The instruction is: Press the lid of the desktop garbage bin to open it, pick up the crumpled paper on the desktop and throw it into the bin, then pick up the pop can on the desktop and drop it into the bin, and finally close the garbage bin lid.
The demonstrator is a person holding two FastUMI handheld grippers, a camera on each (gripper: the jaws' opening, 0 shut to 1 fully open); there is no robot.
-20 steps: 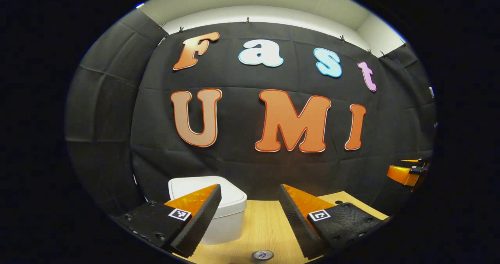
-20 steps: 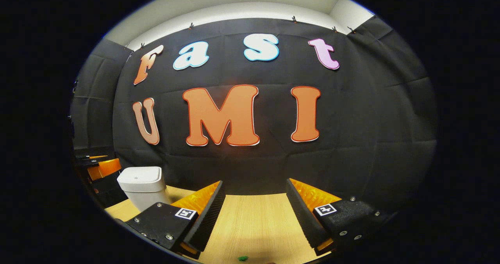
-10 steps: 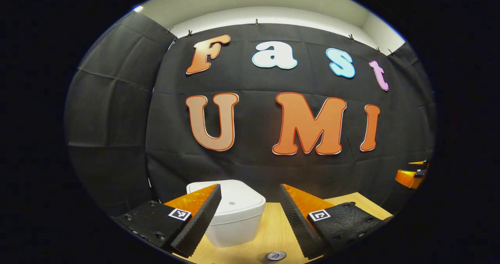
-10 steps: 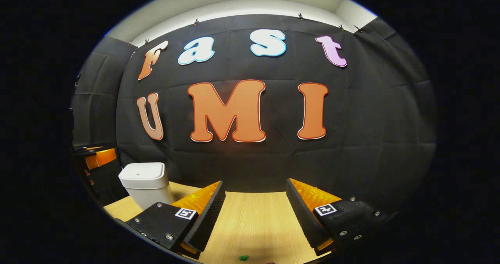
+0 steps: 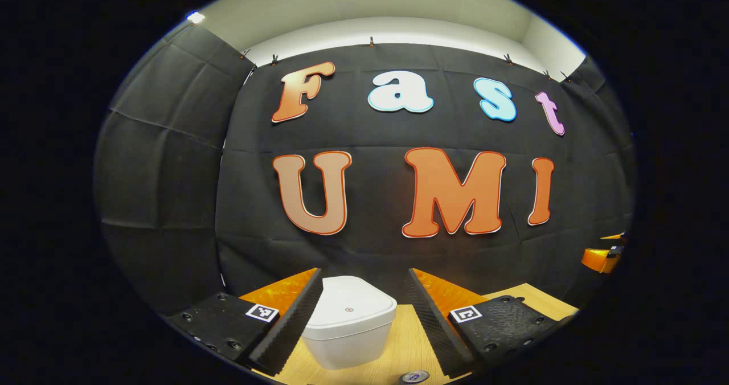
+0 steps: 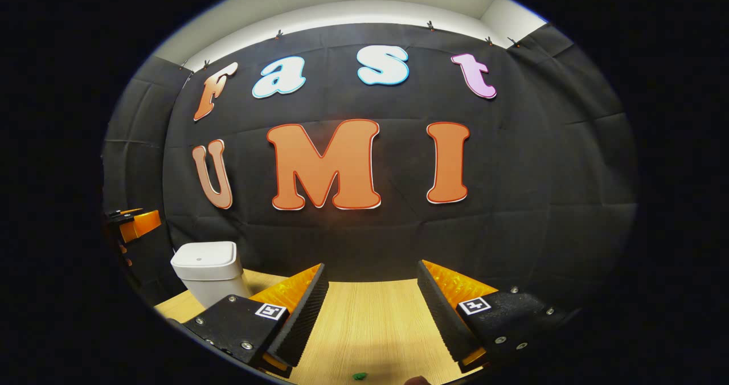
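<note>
Currently bin (image 5: 348,331), lid down, sits dead ahead at 12 o'clock between the spread fingers of the left gripper (image 5: 364,316); from the right gripper (image 6: 370,314), jaws also spread and holding nothing, same bin lies off at 10 o'clock, so left is nearer. Count: 1 bin, 1 pop can (image 5: 414,377) (top end showing, at 6 o'clock low in left gripper view), 2 grippers; crumpled paper not identifiable.

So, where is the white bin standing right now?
In the left gripper view the bin stands on the wooden table, lid shut, between the open left tongs. In the right gripper view it is far left, by the wall.
</note>
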